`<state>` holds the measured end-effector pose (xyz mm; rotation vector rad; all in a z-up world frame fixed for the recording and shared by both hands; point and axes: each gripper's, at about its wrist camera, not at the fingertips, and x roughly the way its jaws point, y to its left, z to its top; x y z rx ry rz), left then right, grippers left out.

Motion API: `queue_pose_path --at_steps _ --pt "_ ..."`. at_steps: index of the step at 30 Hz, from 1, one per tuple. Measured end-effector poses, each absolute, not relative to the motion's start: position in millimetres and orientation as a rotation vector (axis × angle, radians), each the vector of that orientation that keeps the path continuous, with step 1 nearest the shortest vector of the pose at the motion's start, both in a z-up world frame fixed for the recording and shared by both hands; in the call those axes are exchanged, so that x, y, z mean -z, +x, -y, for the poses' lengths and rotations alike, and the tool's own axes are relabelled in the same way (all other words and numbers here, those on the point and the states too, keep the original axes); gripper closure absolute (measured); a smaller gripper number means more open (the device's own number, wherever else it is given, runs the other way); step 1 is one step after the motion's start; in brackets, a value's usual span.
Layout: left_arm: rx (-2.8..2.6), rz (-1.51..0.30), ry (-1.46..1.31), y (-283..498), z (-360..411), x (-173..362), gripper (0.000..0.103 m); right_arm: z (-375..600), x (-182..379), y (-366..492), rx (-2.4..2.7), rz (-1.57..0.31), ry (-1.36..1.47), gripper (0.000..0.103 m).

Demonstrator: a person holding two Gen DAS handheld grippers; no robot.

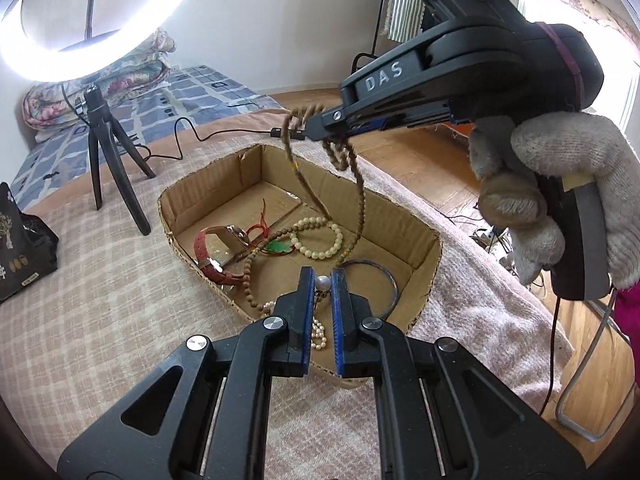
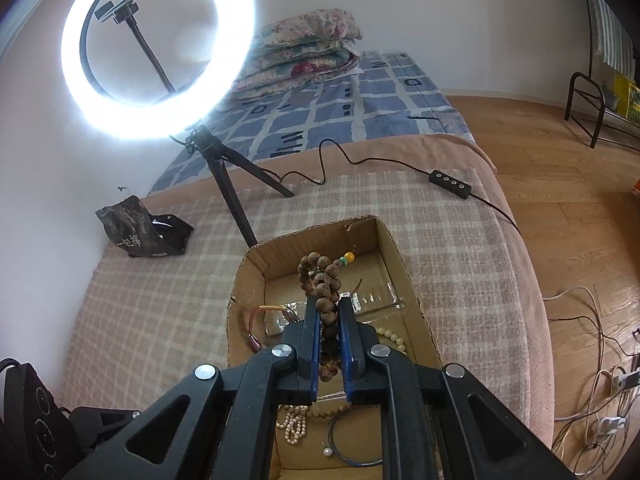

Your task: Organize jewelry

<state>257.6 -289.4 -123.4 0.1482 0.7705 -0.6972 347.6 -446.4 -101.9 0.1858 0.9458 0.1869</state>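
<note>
An open cardboard box lies on the checked blanket and holds jewelry: a red-strapped watch, a cream bead bracelet, a green pendant and a metal bangle. My left gripper is shut on a pearl whose pearl strand hangs into the box. My right gripper is shut on a brown wooden bead necklace, held above the box with its loops dangling into it. In the right wrist view the beads sit between the right gripper and the box lies below.
A lit ring light on a black tripod stands behind the box, its cable and control crossing the blanket. A black bag lies at the left. Folded quilts rest on the bed beyond. Wooden floor with cables is to the right.
</note>
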Motion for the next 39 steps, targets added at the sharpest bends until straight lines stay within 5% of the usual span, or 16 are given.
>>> queue_pose_path --at_steps 4,7,10,13,22,39 --pt "0.682 -0.778 0.157 261.4 292.0 124.4 0.093 445.1 103.8 346.8 -0.182 -0.948 0.173 0.07" --pt "0.676 -0.779 0.149 262.2 290.5 124.6 0.06 443.7 105.8 346.4 -0.175 -0.954 0.164 0.058" --pt "0.663 -0.76 0.14 260.7 286.3 121.9 0.054 442.3 106.8 344.5 -0.152 -0.948 0.146 0.029" --pt "0.653 -0.762 0.135 260.4 282.9 119.6 0.041 441.1 106.6 341.8 -0.132 -0.943 0.137 0.018" --pt "0.621 -0.752 0.126 254.8 267.9 108.2 0.035 433.8 99.6 329.7 -0.087 -0.936 0.128 0.004" --pt "0.572 -0.676 0.127 225.2 211.0 45.1 0.03 395.4 41.5 274.0 -0.022 -0.843 0.056 0.001"
